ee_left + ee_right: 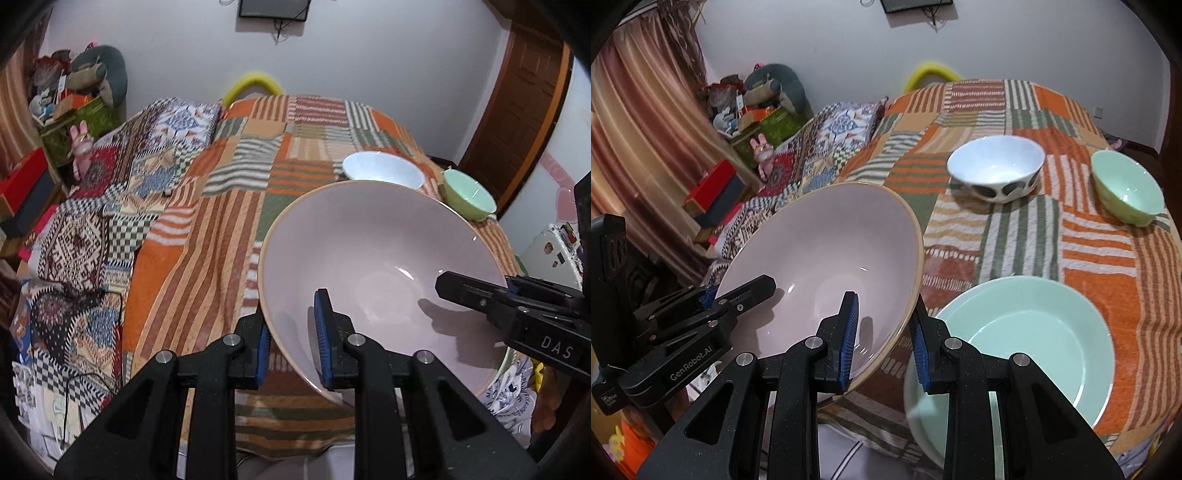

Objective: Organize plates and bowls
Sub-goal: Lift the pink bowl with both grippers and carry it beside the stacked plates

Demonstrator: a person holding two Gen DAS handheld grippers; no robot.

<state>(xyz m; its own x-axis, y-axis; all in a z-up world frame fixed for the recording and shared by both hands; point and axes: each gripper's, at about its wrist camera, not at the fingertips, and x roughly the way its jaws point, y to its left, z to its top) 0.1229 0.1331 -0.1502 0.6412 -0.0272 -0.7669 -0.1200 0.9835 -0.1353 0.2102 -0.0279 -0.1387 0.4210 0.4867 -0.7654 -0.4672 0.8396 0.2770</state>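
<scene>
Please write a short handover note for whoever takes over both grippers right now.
Left gripper and right gripper: each shut on opposite rims of the large pink bowl, held tilted above the table edge.
On the patchwork cloth: mint plates stacked near the front, white spotted bowl and small green bowl further back, apart.
Done: pink bowl lifted.
Left: set it down, then gather the bowls.

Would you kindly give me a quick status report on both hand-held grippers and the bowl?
Left hand-held gripper and right hand-held gripper both shut on pink bowl rim, opposite sides. Bowl off the cloth, tilted. Green plates directly beside it.
</scene>
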